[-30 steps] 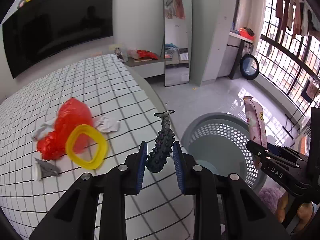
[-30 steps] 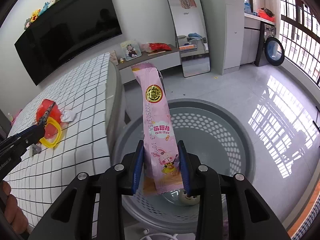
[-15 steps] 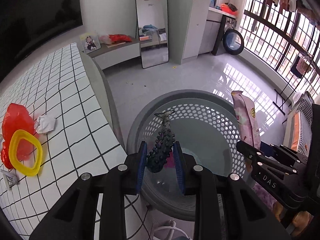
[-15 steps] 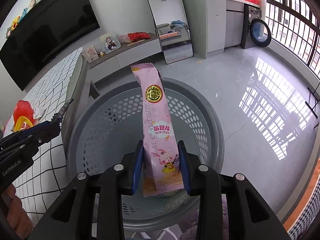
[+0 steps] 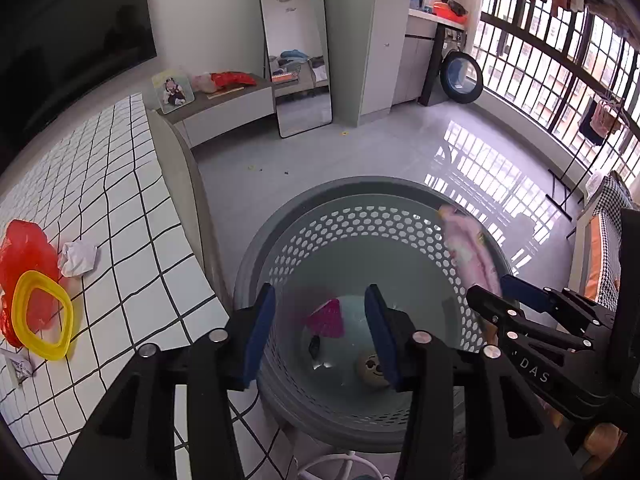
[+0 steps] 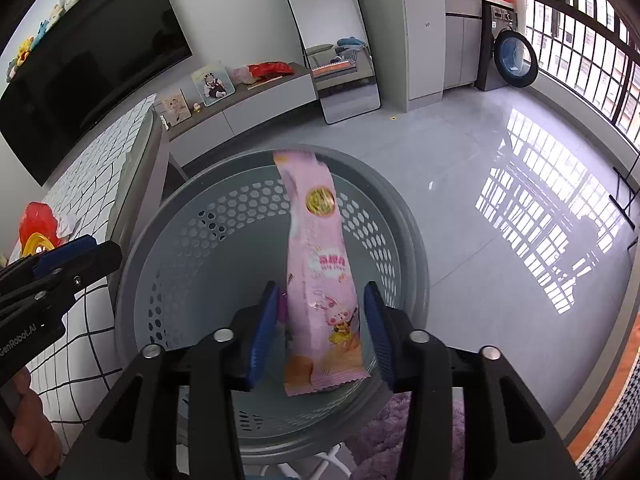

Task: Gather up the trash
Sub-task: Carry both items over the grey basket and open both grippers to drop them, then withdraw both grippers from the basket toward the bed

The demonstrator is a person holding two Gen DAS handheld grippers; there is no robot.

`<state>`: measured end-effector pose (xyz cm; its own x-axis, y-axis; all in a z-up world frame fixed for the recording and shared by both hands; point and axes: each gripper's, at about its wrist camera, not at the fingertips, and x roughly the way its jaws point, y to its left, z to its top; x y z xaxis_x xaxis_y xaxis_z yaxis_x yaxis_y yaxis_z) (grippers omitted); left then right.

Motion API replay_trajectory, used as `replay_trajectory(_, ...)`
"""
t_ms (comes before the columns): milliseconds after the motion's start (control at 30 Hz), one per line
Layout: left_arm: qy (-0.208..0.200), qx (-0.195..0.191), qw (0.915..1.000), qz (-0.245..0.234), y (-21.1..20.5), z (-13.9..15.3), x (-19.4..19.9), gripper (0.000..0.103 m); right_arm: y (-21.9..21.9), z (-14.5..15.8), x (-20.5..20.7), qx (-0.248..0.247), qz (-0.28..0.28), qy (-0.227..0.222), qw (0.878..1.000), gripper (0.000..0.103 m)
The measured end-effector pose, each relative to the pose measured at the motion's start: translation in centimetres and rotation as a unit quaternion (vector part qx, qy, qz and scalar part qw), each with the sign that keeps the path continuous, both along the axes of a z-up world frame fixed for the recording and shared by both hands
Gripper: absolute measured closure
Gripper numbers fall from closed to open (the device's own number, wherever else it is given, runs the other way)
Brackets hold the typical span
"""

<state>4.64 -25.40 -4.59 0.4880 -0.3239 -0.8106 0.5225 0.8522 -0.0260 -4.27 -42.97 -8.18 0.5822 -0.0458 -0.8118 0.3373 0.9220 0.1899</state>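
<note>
A grey perforated basket (image 5: 320, 224) (image 6: 224, 216) stands on the floor beside the bed. My left gripper (image 5: 320, 324) is open and empty above it. A dark spiky piece (image 5: 314, 346), a magenta scrap (image 5: 326, 318) and a round beige item (image 5: 370, 368) lie on the basket's bottom. My right gripper (image 6: 320, 324) is open; the pink snack wrapper (image 6: 324, 280) is loose between its jaws, blurred, over the basket. The wrapper also shows in the left wrist view (image 5: 474, 256).
On the black-grid white bedsheet (image 5: 132, 216) lie a red plastic bag (image 5: 24, 248), a yellow ring (image 5: 42, 316), a crumpled white tissue (image 5: 78, 258) and a small wrapper (image 5: 18, 368). A mirror (image 5: 298, 48) and low cabinet (image 5: 224, 108) stand at the far wall.
Both grippers have opened over the basket. The dark spiky piece has dropped from my left gripper into the basket. The pink wrapper has come loose from my right gripper and tilts down.
</note>
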Motion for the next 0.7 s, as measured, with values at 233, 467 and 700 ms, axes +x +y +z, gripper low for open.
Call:
replay_trajectory(233,-0.014,0.002,0.9998,0.011,0.5,0.5,-0.4,0.037,0.0,0.2,-0.1,0.006,-0.002,-0.004,1.000,0.048)
replay_trajectory(467,-0.021,0.000,0.9996,0.018,1.1,0.8,-0.9,0.031,0.3,0.6,-0.7,0.004,-0.004,-0.008,1.000,0.047)
replay_trajectory(700,-0.024,-0.004,0.9995,0.022,1.6,1.0,-1.1,0.027,0.5,1.0,-1.3,-0.001,-0.008,-0.011,1.000,0.046)
